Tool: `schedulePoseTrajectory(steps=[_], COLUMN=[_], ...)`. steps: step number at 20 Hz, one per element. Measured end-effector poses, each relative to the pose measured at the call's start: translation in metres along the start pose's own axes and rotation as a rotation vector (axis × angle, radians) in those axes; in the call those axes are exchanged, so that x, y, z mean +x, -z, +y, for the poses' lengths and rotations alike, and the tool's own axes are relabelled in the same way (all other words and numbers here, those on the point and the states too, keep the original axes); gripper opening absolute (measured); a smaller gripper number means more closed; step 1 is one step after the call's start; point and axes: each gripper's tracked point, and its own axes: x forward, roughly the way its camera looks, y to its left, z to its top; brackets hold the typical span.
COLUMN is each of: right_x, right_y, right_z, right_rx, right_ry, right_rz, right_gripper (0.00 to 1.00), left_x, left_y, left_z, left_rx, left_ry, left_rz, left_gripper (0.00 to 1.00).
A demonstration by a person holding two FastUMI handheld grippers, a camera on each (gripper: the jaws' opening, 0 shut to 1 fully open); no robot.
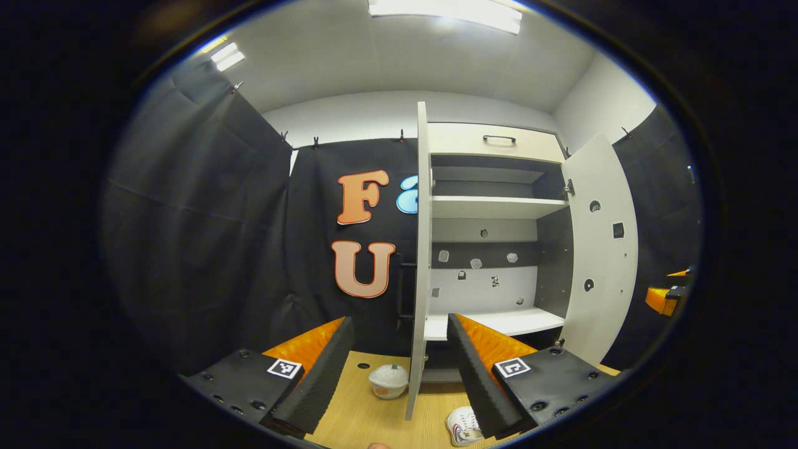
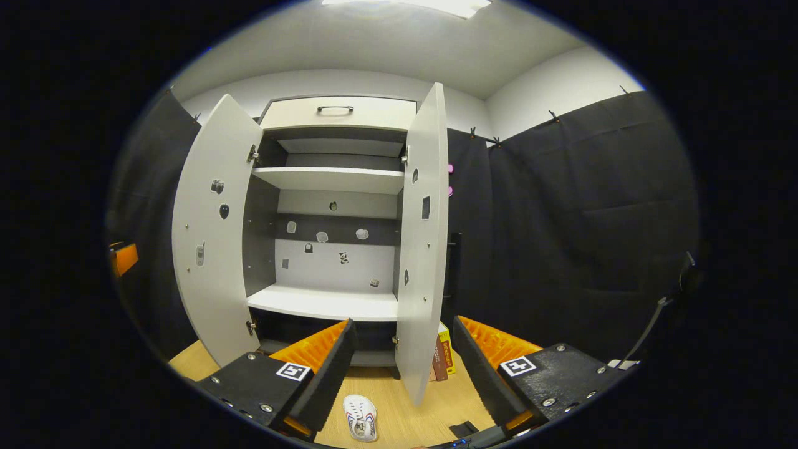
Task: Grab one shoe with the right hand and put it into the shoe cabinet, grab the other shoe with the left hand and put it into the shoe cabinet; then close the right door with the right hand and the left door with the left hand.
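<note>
Shoe (image 2: pixel 361 418) below open right gripper (image 2: pixel 399 368) (on floor).

The shoe cabinet (image 2: pixel 330 305) was white on its doors and shelves, with dark grey inner side walls and a dark grey band across its white back panel, which carried small dark and pale stickers. A white shoe (image 2: pixel 361 416) with dark markings on its upper lay on the light wood-grain floor (image 2: pixel 411 418), and a white cup-shaped object (image 1: pixel 388 380) showed an orange mark on its side. Beside the right door (image 2: pixel 424 249) stood books (image 2: pixel 442 358) with red-brown and yellow spines.
</note>
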Motion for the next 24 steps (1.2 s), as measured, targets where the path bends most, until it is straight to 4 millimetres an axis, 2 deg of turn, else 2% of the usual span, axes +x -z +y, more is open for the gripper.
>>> schedulePoseTrajectory(steps=[5, 7, 10, 15, 18, 22, 24], right_x=[0.01, 0.017, 0.028, 0.046, 0.057, 0.064, 0.065], right_y=[0.031, 0.05, 0.09, 0.185, 0.26, 0.349, 0.381], right_z=[0.011, 0.015, 0.03, 0.05, 0.056, 0.061, 0.065], right_rx=[-0.013, -0.015, -0.012, -0.033, -0.058, -0.088, -0.075], right_ry=[-0.031, -0.041, -0.083, -0.129, -0.134, -0.149, -0.156], right_rz=[0.041, 0.062, 0.092, 0.211, 0.332, 0.482, 0.543], right_gripper=[0.95, 0.95, 0.95, 0.95, 0.95, 0.95, 0.94], left_x=[0.002, 0.001, 0.003, 0.004, 0.004, 0.0, 0.0], left_y=[0.003, 0.003, 0.008, 0.012, 0.018, 0.026, 0.028], left_z=[-0.002, -0.003, -0.004, -0.002, 0.001, 0.009, 0.015], left_rx=[0.012, 0.015, 0.019, 0.024, 0.033, 0.069, 0.086], left_ry=[-0.005, -0.008, -0.013, -0.027, -0.036, -0.061, -0.076], left_rz=[0.001, 0.001, 0.011, 0.018, 0.03, 0.045, 0.054], left_gripper=[0.96, 0.96, 0.96, 0.96, 0.96, 0.97, 0.96])
